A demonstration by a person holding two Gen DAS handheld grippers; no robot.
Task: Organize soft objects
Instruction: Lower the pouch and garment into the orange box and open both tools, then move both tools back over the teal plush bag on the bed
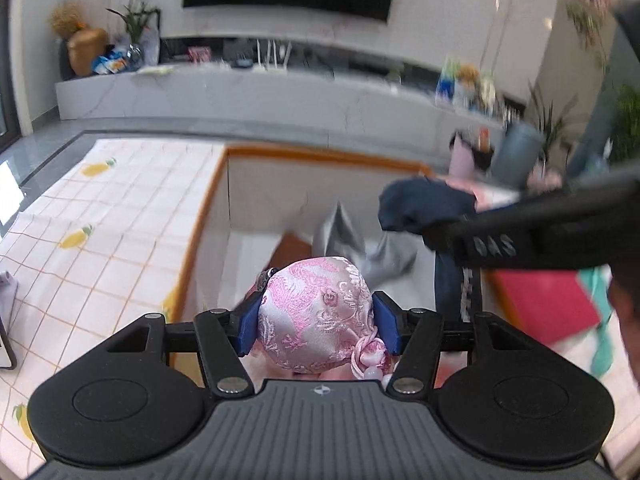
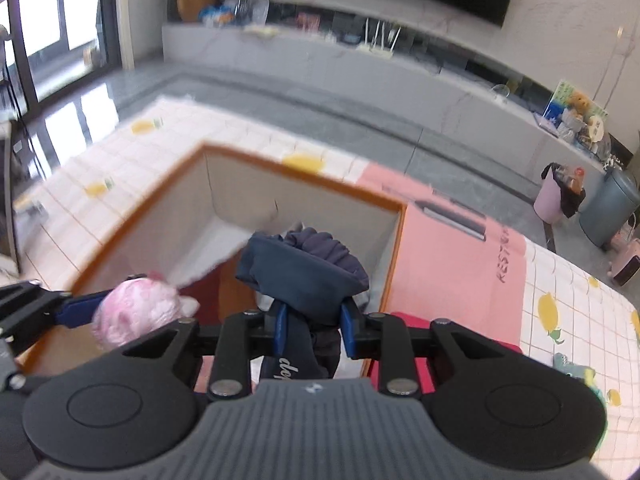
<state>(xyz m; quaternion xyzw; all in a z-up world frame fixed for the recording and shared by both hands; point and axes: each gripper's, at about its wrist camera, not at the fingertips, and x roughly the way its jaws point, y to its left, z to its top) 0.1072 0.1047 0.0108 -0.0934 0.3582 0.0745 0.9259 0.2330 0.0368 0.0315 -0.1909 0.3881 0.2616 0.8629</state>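
The left gripper [image 1: 316, 322] squeezes a puffy pink silk pouch [image 1: 316, 312] over the orange-edged box [image 2: 280, 170]. The right gripper [image 2: 314, 326] pinches floppy navy cloth [image 2: 304, 272] by its bunched middle. Both look light and squashy.

Box [image 2: 304, 178] open-topped; left part of floor bare. Grey cloth [image 1: 352, 240] lies at right. Table [image 1: 120, 216] left of box unobstructed.

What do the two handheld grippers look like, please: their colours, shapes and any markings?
Both are alike. The left gripper and the right gripper each have a ribbed grey body with a small round emblem, two round black housings, black linkage arms with silver rivets, and blue finger pads. Pale letters mark the right gripper's side.
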